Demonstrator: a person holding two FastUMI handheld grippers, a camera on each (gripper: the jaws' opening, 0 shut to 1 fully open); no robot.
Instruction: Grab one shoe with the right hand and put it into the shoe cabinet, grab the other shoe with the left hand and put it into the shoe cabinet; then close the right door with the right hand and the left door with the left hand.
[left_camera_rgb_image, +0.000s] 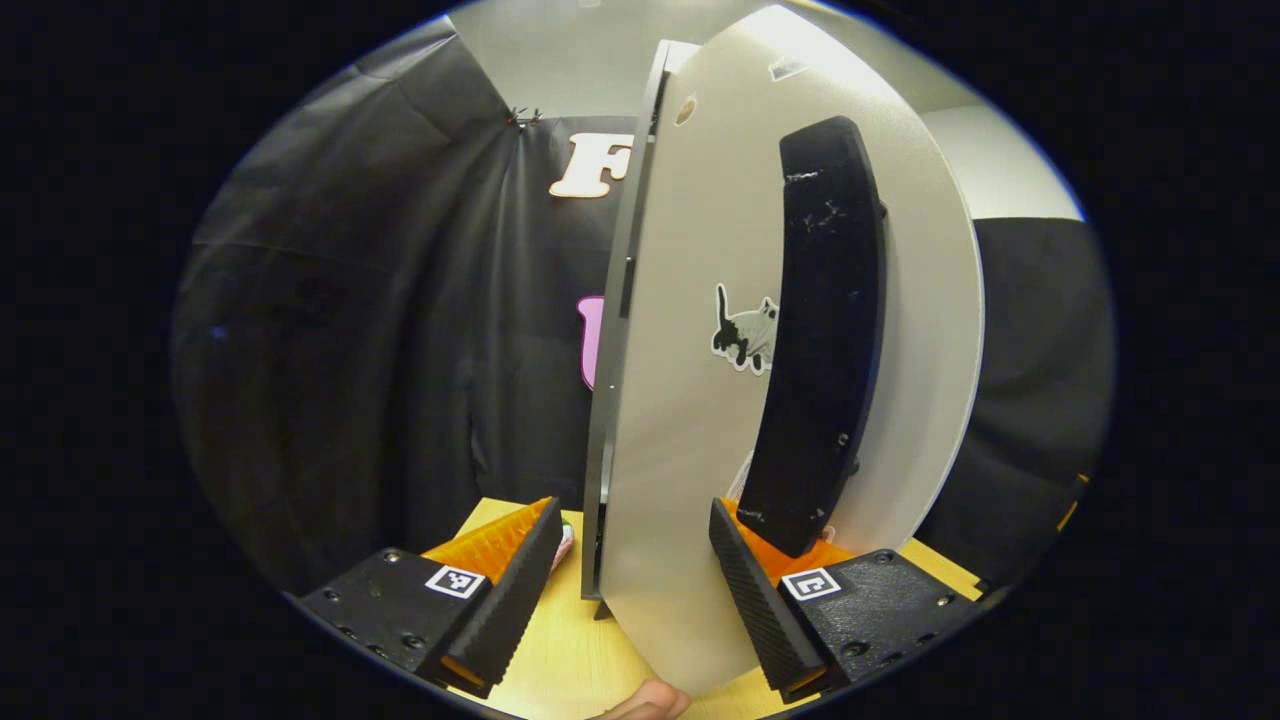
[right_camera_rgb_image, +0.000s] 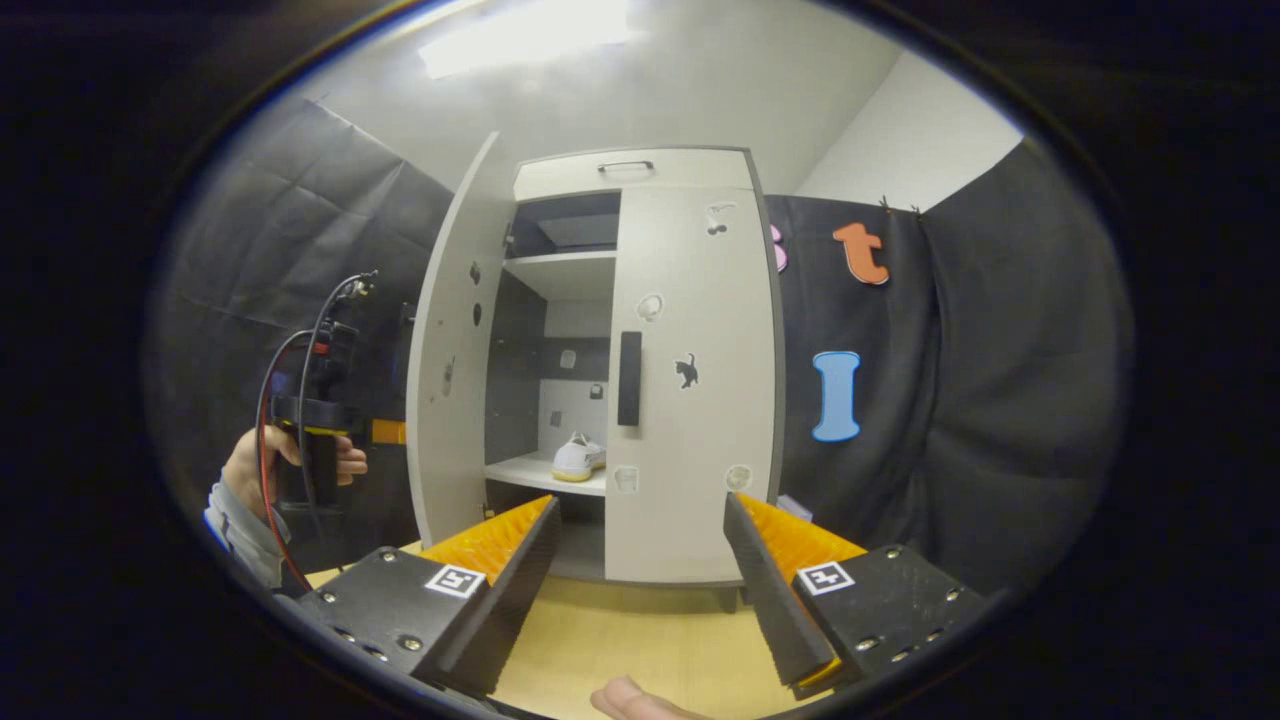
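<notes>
In the right gripper view the pale shoe cabinet (right_camera_rgb_image: 630, 170) stands on the wooden table, its right door (right_camera_rgb_image: 690, 450) shut and its left door (right_camera_rgb_image: 445, 400) swung open. A white shoe (right_camera_rgb_image: 578, 457) sits on a shelf inside. My right gripper (right_camera_rgb_image: 640, 505) is open and holds nothing, a short way back from the cabinet. A hand holds the left gripper (right_camera_rgb_image: 380, 432) just behind the open left door. In the left gripper view that left door (left_camera_rgb_image: 690, 420) stands edge-on and very near, with its black handle (left_camera_rgb_image: 825, 340) on the right face. My left gripper (left_camera_rgb_image: 632, 520) is open, its fingers on either side of the door's lower edge.
The cabinet has a top drawer with a metal handle (right_camera_rgb_image: 625, 165) and an upper shelf (right_camera_rgb_image: 565, 265). The wooden table (right_camera_rgb_image: 620, 630) runs in front of the cabinet. Black cloth walls close in on both sides. A red and black cable (right_camera_rgb_image: 275, 400) loops from the left gripper.
</notes>
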